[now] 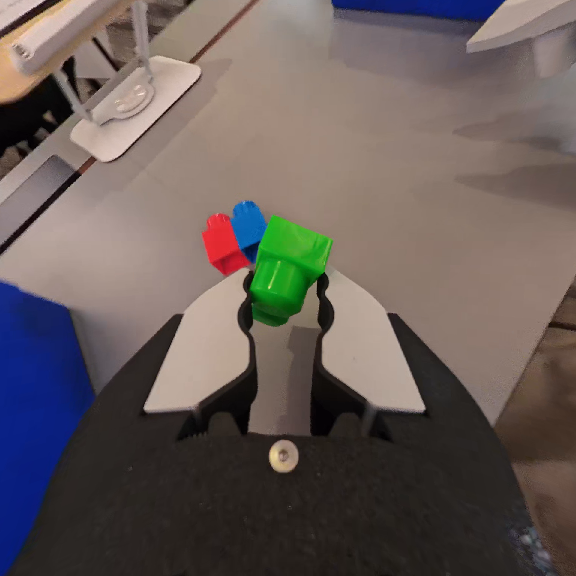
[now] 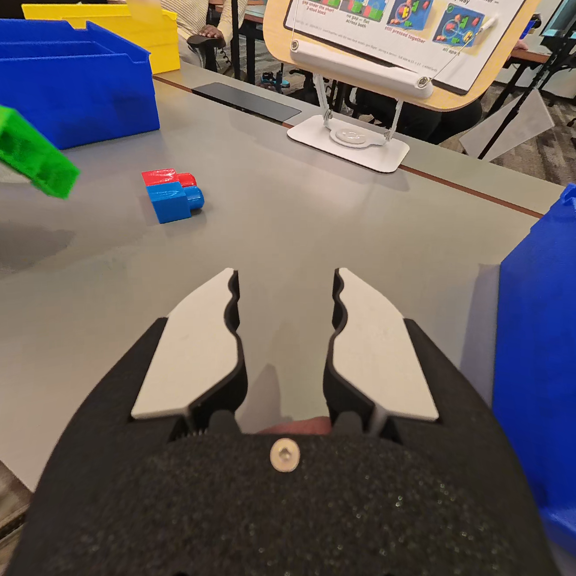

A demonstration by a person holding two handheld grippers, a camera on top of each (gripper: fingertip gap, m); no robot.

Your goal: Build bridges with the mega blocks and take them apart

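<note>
The left gripper point(image 1: 285, 290) is clamped on one green block point(image 1: 288, 268), tilted, studs pointing back toward the camera and gripped only near the fingertips — a shallow, skewed hold that could let the block twist or slip out when it is pressed down. Just beyond it, at about 11 o'clock, one red block point(image 1: 223, 244) and one blue block point(image 1: 247, 230) lie on their sides, touching, on the grey table point(image 1: 389, 193); lying down, they offer no upright studs, so a push would likely only skid them. The right gripper point(image 2: 285, 280) hangs wide and empty. Farther off are two blue bins point(image 2: 78, 90), one yellow bin point(image 2: 124, 21) and one document stand point(image 2: 349, 143).
</note>
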